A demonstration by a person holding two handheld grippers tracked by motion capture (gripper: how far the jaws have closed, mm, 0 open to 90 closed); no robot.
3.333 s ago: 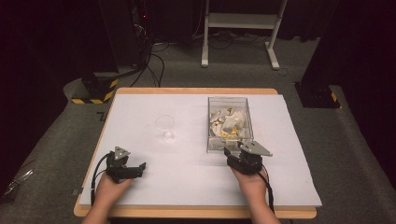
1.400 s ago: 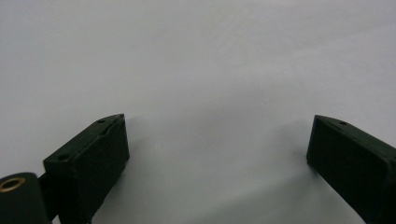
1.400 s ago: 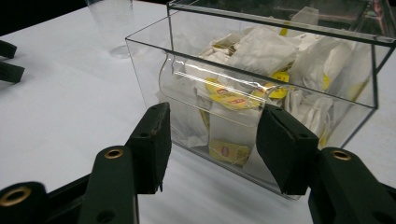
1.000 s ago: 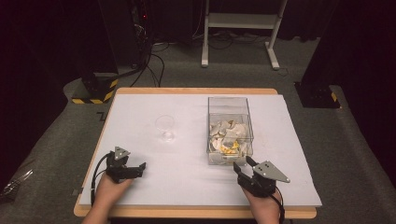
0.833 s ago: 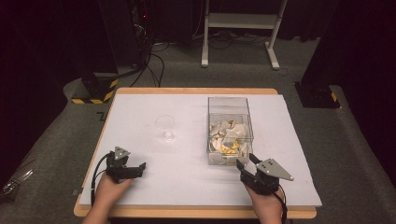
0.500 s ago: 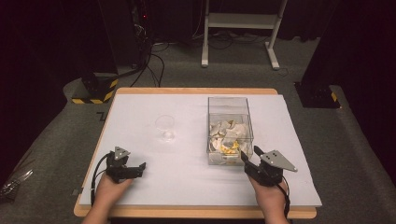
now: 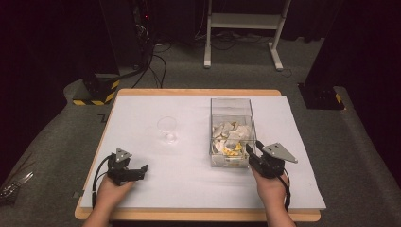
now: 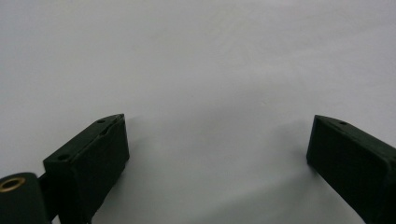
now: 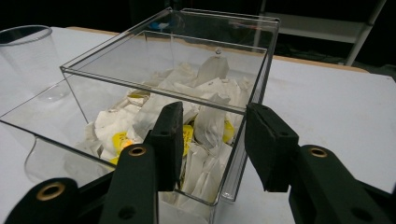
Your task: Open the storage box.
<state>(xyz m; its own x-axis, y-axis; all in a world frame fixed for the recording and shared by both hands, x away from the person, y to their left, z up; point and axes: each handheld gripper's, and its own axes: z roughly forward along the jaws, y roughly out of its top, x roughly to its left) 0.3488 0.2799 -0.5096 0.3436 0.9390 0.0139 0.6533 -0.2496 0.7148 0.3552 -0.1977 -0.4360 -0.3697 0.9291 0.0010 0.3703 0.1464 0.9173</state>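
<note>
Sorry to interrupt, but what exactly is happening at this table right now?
A person holds a gripper in each hand at a white table. The right gripper sits at the near right corner of a clear box full of white and yellow sachets; its jaws have just been closing, and that corner stands between them, with no firm grip visible yet. The left gripper rests open over bare table. A clear cup stands left of the box.

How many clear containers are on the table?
2: a cup left of centre, and a box of tea bags to its right, by the right gripper.
</note>
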